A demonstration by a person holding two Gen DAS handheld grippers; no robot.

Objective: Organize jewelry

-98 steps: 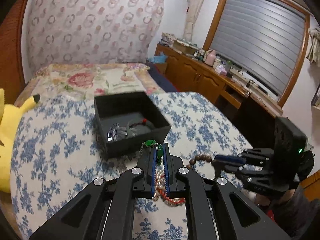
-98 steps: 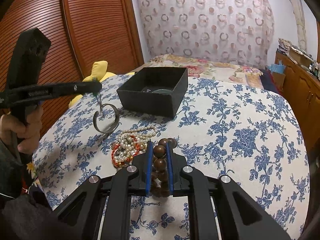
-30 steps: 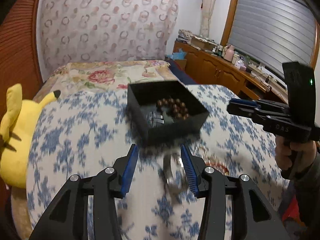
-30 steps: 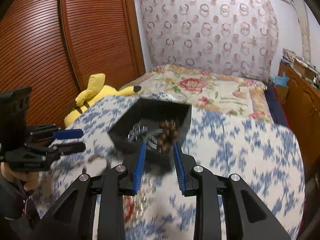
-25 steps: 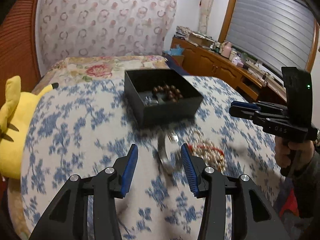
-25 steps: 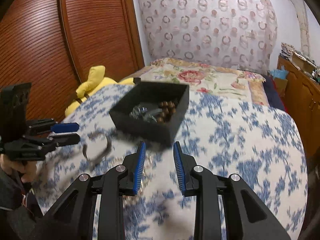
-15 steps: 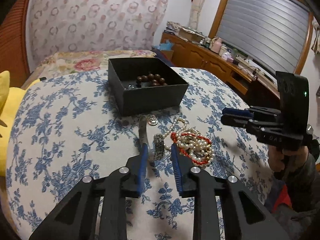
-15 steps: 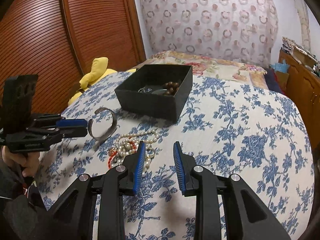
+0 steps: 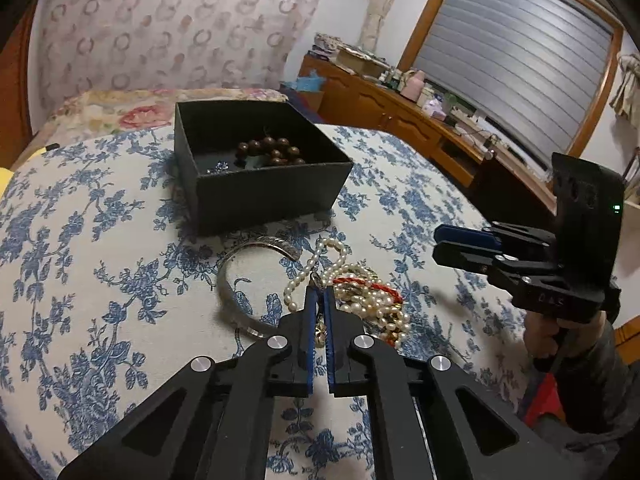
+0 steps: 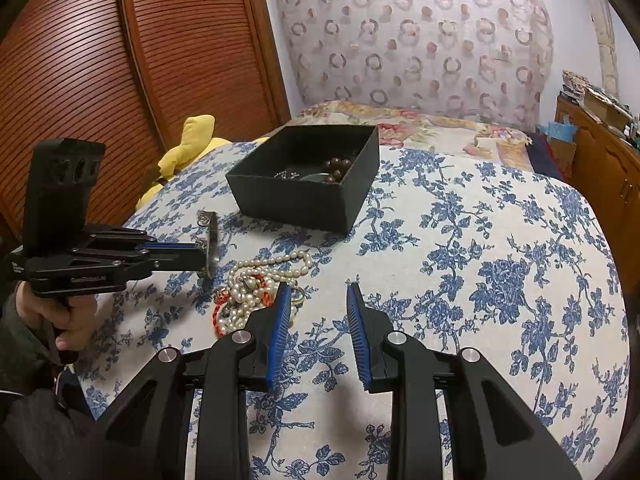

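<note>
A black open box [image 9: 256, 194] [image 10: 308, 196] on the blue-flowered cloth holds a brown bead bracelet [image 9: 272, 151] and small silver pieces. In front of it lie a silver bangle [image 9: 236, 300] and a tangle of pearl strands with a red cord [image 9: 372, 300] [image 10: 248, 292]. My left gripper [image 9: 319, 300] is shut at the left edge of the tangle, pinching the pearl strand beside the bangle; it also shows in the right wrist view [image 10: 200, 256]. My right gripper [image 10: 316, 300] is open and empty, just right of the tangle.
A yellow plush toy [image 10: 188, 148] lies at the table's left edge. A wooden louvred wardrobe [image 10: 120, 60] stands left, a bed [image 10: 432, 124] behind, wooden cabinets [image 9: 400, 116] with clutter at the right. The cloth right of the box is bare.
The bead bracelet went into the box. My left gripper let go of the bangle, moved down to the pile and shut on it. My right gripper pulled back from the box, open.
</note>
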